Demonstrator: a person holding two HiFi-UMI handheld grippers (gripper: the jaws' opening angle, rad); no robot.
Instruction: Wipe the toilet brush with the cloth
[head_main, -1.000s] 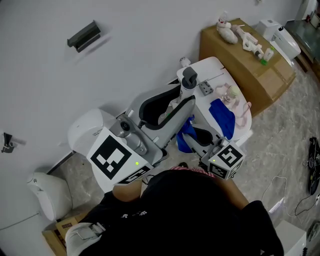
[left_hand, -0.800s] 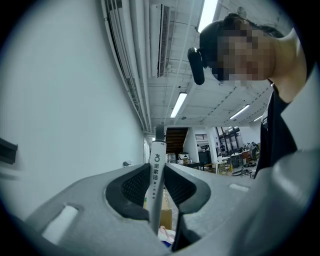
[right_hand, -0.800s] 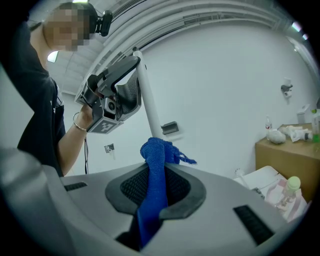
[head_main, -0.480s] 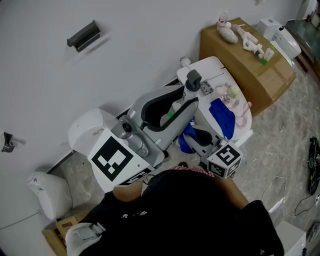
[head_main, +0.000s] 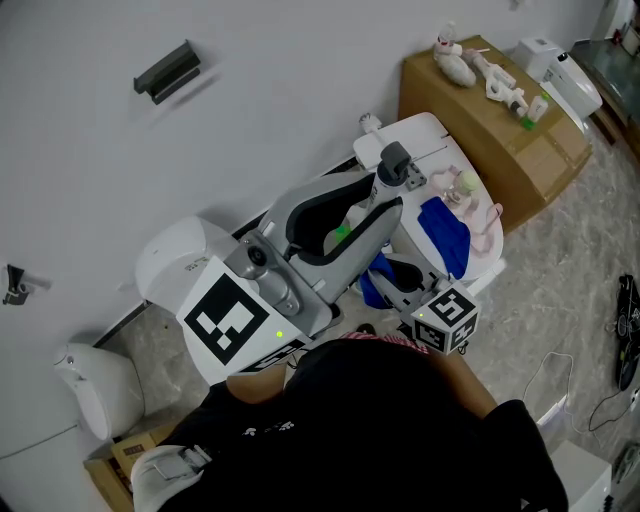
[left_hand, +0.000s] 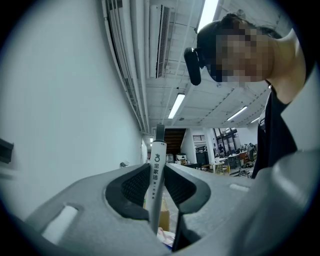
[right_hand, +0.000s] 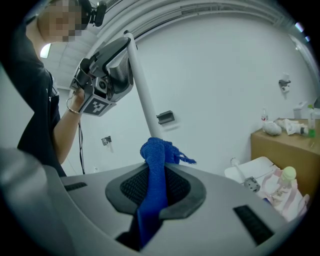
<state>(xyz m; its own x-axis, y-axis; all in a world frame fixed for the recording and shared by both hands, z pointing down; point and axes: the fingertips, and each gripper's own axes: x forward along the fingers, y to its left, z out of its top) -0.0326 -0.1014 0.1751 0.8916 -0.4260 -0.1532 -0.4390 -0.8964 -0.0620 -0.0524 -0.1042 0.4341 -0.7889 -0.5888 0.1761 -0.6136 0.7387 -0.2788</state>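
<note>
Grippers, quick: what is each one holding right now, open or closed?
Left gripper: closed on the brush, gripping its white handle.
Right gripper: closed on the cloth, whose bunched end sits against the handle.

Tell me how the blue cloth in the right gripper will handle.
Likely floppy: the cloth bunches past the right gripper and hangs limp below it. Probably light; its knitted texture should drag on the white brush handle rather than slip.

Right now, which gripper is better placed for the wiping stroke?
The right gripper: it pinches the cloth, which meets the brush handle; the left gripper only grips that handle.
</note>
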